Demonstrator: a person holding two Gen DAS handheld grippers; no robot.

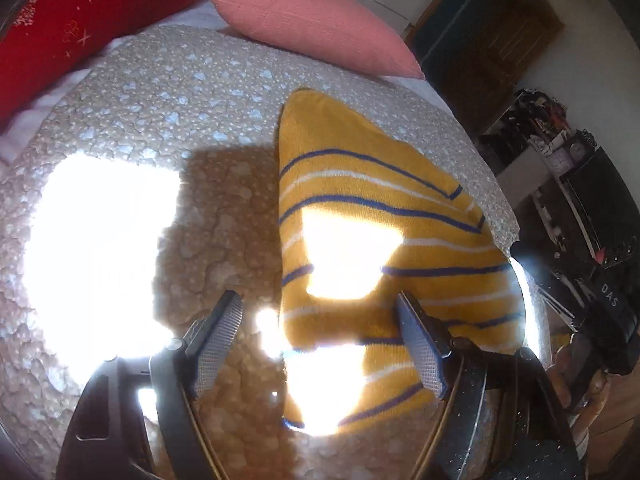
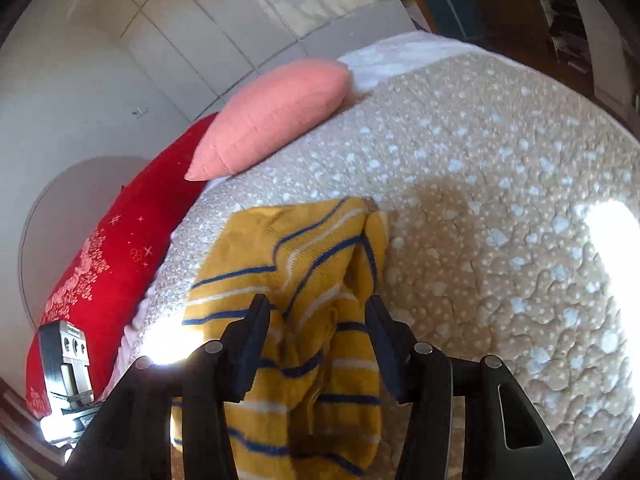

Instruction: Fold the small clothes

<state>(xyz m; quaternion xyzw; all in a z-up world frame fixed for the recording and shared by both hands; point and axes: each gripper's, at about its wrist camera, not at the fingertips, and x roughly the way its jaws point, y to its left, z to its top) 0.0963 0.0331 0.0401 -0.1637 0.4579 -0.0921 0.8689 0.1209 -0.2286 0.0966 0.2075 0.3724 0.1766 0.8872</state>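
A small yellow knit garment (image 1: 360,240) with blue and white stripes lies on the beige spotted bedcover (image 1: 160,120). In the left wrist view it lies mostly flat, its left edge straight and partly washed out by sun patches. My left gripper (image 1: 320,308) is open just above its near left edge, one finger over the bedcover, the other over the garment. In the right wrist view the garment (image 2: 304,280) is bunched and creased. My right gripper (image 2: 318,312) is open with the rumpled cloth between its fingers.
A pink cushion (image 1: 316,24) and a red embroidered pillow (image 1: 92,12) lie at the bed's head. Bright sun patches (image 1: 100,248) fall on the cover. Dark shelves and furniture (image 1: 560,184) stand beyond the bed's right edge. A tiled wall (image 2: 200,20) is behind.
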